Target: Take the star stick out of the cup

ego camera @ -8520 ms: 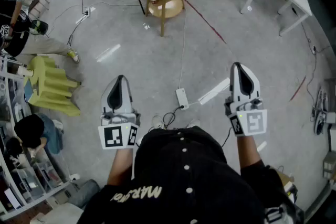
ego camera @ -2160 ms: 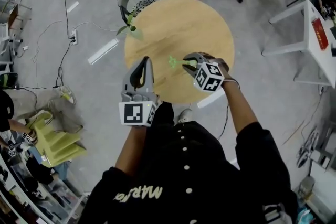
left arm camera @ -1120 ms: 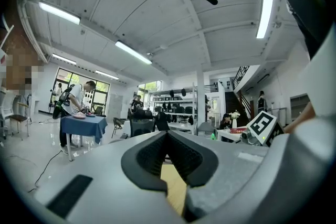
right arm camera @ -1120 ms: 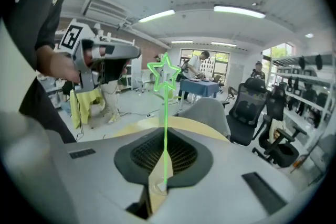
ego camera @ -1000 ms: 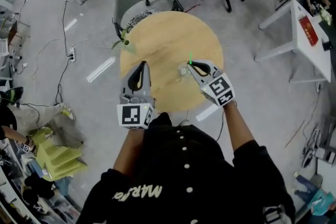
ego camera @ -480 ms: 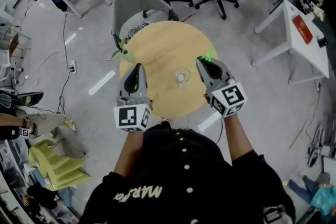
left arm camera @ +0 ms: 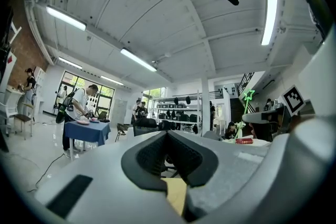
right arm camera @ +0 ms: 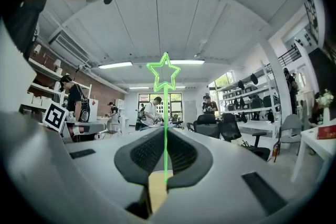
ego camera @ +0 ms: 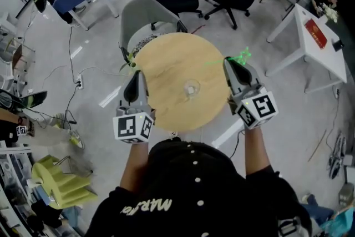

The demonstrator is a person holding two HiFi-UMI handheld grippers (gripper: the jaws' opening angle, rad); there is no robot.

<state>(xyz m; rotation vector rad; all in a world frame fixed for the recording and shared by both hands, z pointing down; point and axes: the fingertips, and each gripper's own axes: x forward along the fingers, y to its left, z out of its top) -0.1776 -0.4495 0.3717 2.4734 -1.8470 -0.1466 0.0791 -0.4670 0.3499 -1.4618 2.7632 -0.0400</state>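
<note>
**Star stick out of the cup, pinched in the right gripper**

The star stick [ego camera: 242,55] is clear of the cup [ego camera: 191,87]. It sits at about 2 o'clock from the cup, over the table's [ego camera: 166,58] 3 o'clock edge. In the right gripper view the thin green shaft runs straight up between the pads, and the outlined star [right arm camera: 164,75] stands above the jaw tips. The right gripper [ego camera: 230,61] has its jaws drawn narrow and nipped on the shaft.

The cup is clear glass and stands upright close to the table's centre, apart from both grippers. The left gripper [ego camera: 135,74] hovers at the table's 9 o'clock edge. Its own view shows its jaws together with nothing between them.

Each gripper carries a cube with black-and-white square markers, left [ego camera: 133,126] and right [ego camera: 257,110]. These are patterns with no letters. On the person's black shirt, the letters "MAR" [ego camera: 157,203] can be read upside down in the head view, and the rest of the word is unclear.

A small plant [ego camera: 131,61] stands at the table's 10 o'clock rim. A grey chair [ego camera: 145,13] stands beyond the table at 11 o'clock. A red item [ego camera: 312,32] lies on a white desk [ego camera: 324,58] at 3 o'clock, and its print is too small to read.
</note>
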